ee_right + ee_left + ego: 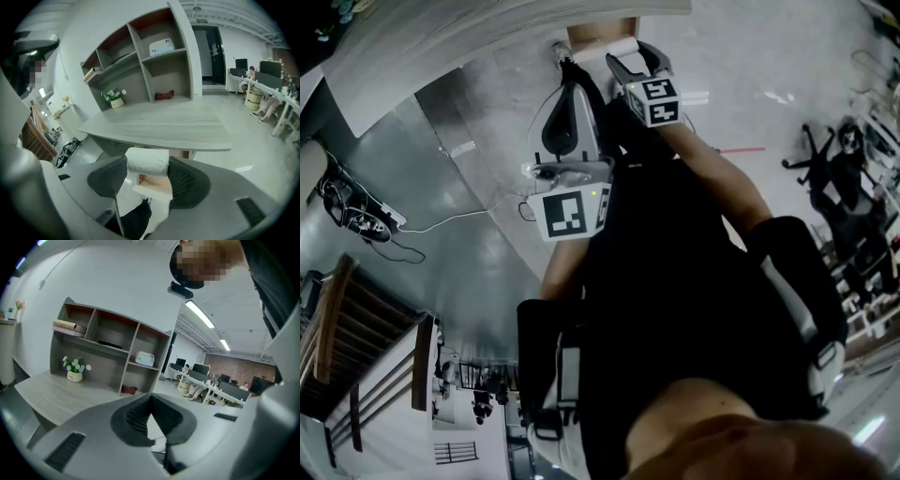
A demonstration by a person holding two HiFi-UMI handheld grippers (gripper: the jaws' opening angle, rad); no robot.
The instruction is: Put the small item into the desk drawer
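Note:
A white paper roll point(147, 161) sits crosswise between the pads of my right gripper point(148, 169), which is shut on it. Just beneath the roll is the open desk drawer point(157, 184), showing its light wood inside, under the front edge of the grey desk point(154, 124). The head view shows the same roll point(614, 46) in the right gripper point(630, 54) over the drawer point(602, 29). My left gripper point(151, 400) points up towards the shelves; its pads meet at the tips with nothing between them. In the head view the left gripper point(565, 66) is left of the right one, nearer my body.
A shelf unit point(140, 56) stands on the desk's far side with a flower pot point(115, 100), a white box point(161, 47) and a dark red item point(165, 95). Office desks and seated people point(262, 93) lie to the right. Cables point(366, 225) trail on the floor to the left.

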